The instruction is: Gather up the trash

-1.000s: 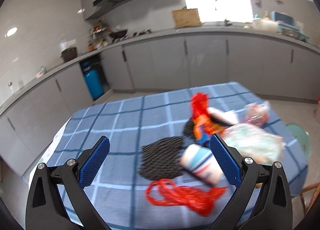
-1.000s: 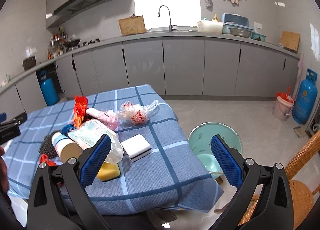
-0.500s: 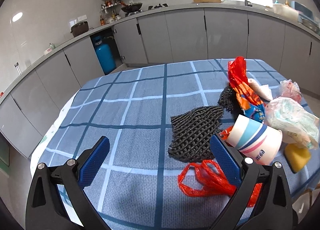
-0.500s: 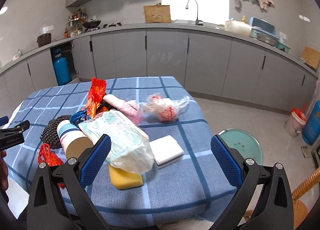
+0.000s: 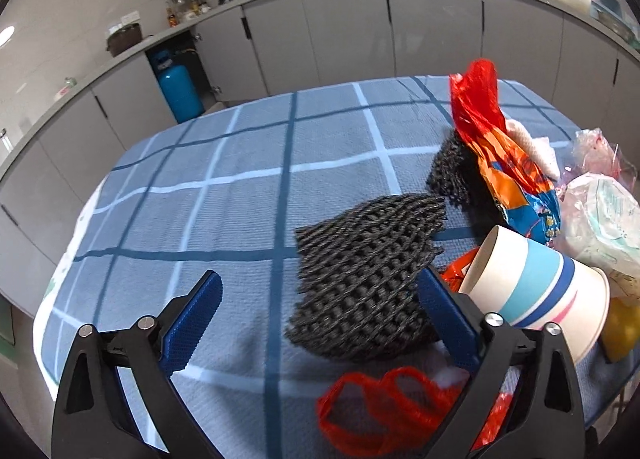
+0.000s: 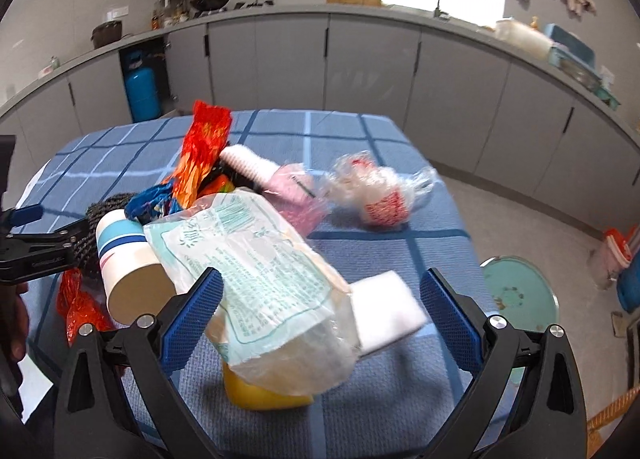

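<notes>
A pile of trash lies on the blue checked tablecloth (image 5: 224, 187). My left gripper (image 5: 320, 315) hovers low over the black foam net (image 5: 360, 271), which sits between its closing jaws; the pads do not touch it. A striped paper cup (image 5: 536, 287) lies on its side by the right finger. A red mesh net (image 5: 384, 407) lies under the gripper. My right gripper (image 6: 320, 315) is closing around a clear plastic bag with green print (image 6: 256, 271), pads apart from it. A yellow sponge (image 6: 260, 391) lies beneath the bag and a white block (image 6: 384, 307) beside it.
A red-orange snack bag (image 6: 200, 155), pink foam netting (image 6: 288, 179) and a crumpled clear wrapper (image 6: 376, 195) lie further back. A pale green bin (image 6: 516, 295) stands on the floor right of the table. Grey kitchen cabinets (image 5: 360, 31) run behind, with a blue gas cylinder (image 5: 180, 91).
Both grippers have come down and forward toward the pile, tilting more steeply. The black net and the printed bag now sit between the jaws, which have narrowed slightly.
</notes>
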The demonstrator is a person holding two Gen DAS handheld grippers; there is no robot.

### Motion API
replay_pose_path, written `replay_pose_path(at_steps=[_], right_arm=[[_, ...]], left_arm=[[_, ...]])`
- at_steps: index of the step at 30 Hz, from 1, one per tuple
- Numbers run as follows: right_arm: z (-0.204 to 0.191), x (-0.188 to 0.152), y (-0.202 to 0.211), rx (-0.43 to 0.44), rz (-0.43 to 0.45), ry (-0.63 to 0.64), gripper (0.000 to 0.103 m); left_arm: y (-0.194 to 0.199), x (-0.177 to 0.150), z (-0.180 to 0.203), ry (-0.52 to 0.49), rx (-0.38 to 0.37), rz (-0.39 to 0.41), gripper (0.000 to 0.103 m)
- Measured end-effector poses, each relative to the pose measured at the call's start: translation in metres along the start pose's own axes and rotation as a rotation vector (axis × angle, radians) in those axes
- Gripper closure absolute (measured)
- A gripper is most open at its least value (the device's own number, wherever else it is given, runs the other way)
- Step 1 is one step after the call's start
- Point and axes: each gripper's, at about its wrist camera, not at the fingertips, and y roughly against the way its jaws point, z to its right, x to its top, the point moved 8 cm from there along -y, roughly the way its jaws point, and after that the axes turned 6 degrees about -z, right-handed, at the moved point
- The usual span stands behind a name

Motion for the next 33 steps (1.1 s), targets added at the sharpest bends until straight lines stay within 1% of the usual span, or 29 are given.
replay_pose_path(at_steps=[2, 3, 4, 5, 6, 7, 8, 10, 11, 12, 14, 15, 18, 22, 28, 33], right_arm=[[-0.006, 0.001, -0.006, 0.030, -0.017, 0.018, 0.017], [-0.008, 0.000, -0.009, 0.053, -0.027, 0.019, 0.023], [-0.010, -0.001, -0.010, 0.069, -0.037, 0.016, 0.026], [-0.010, -0.002, -0.012, 0.087, -0.045, 0.012, 0.033], [-0.010, -0.003, -0.014, 0.096, -0.048, 0.010, 0.037], [-0.011, -0.003, -0.015, 0.096, -0.052, 0.013, 0.040], [-0.011, -0.004, -0.017, 0.102, -0.060, 0.016, 0.049], [-0.011, -0.004, -0.015, 0.124, -0.055, 0.013, 0.057], [-0.012, -0.003, -0.013, 0.126, -0.046, 0.015, 0.065], [-0.013, -0.002, -0.010, 0.132, -0.032, 0.016, 0.078], [-0.013, 0.002, -0.004, 0.146, -0.006, 0.007, 0.088], [-0.013, 0.004, -0.001, 0.154, 0.006, 0.006, 0.091], [-0.015, 0.009, 0.009, 0.176, 0.038, -0.001, 0.095], [-0.011, 0.016, 0.022, 0.185, 0.083, -0.027, 0.098], [-0.001, 0.029, 0.045, 0.196, 0.155, -0.053, 0.098], [0.006, 0.040, 0.064, 0.207, 0.203, -0.074, 0.099]], left_arm=[[-0.008, 0.000, 0.005, -0.005, -0.028, -0.022, 0.031], [-0.010, -0.001, 0.007, -0.007, -0.040, -0.029, 0.034], [-0.012, -0.003, 0.009, -0.010, -0.045, -0.034, 0.040], [-0.012, -0.003, 0.010, -0.011, -0.050, -0.035, 0.056], [-0.013, -0.004, 0.011, -0.013, -0.060, -0.037, 0.069], [-0.015, -0.005, 0.013, -0.016, -0.071, -0.047, 0.091], [-0.016, -0.006, 0.013, -0.014, -0.079, -0.052, 0.099], [-0.013, -0.005, 0.014, -0.023, -0.078, -0.037, 0.102], [-0.010, -0.004, 0.012, -0.024, -0.070, -0.025, 0.102], [-0.006, -0.002, 0.012, -0.023, -0.067, -0.011, 0.102], [0.004, 0.005, 0.007, -0.016, -0.058, 0.015, 0.102], [0.009, 0.009, 0.004, -0.012, -0.051, 0.031, 0.102], [0.027, 0.017, -0.004, 0.000, -0.029, 0.076, 0.102], [0.042, 0.027, -0.009, 0.015, -0.005, 0.118, 0.102], [0.058, 0.042, -0.008, 0.009, -0.005, 0.160, 0.102], [0.077, 0.053, -0.003, 0.005, -0.022, 0.205, 0.102]])
